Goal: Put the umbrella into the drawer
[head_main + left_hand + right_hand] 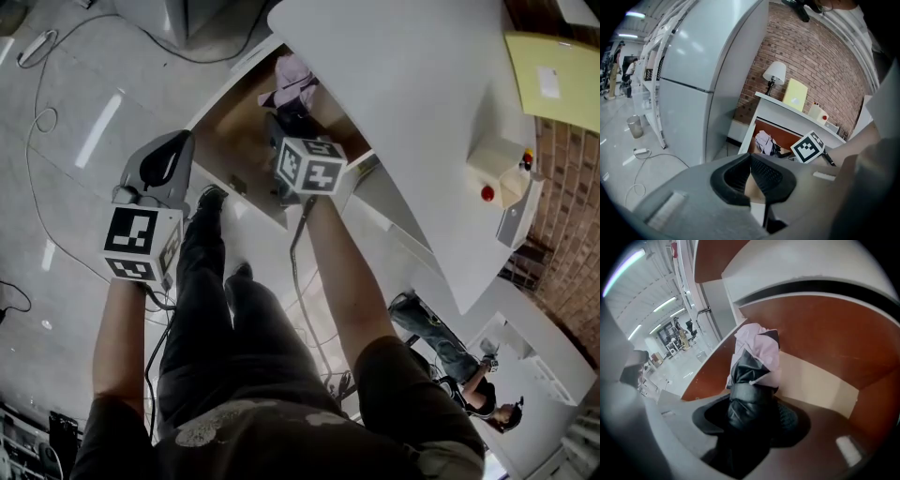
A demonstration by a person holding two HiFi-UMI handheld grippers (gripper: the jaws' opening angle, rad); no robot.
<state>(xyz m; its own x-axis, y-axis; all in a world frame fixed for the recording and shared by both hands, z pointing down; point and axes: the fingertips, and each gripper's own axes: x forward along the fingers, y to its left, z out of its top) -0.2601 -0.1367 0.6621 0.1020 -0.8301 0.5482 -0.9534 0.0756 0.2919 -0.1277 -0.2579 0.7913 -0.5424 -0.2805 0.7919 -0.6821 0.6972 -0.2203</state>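
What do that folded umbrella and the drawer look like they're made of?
The umbrella: thin synthetic cloth, probably; black part glossy, lilac part matt, all creased. The drawer: reddish-brown wood-look board inside, smooth and matt; solid wood or laminate, can't tell.

A white desk is recorded with its brown-lined drawer pulled open. On the top, a yellow folder, a red-buttoned box and a lamp are noted. Cables are laid across the floor.
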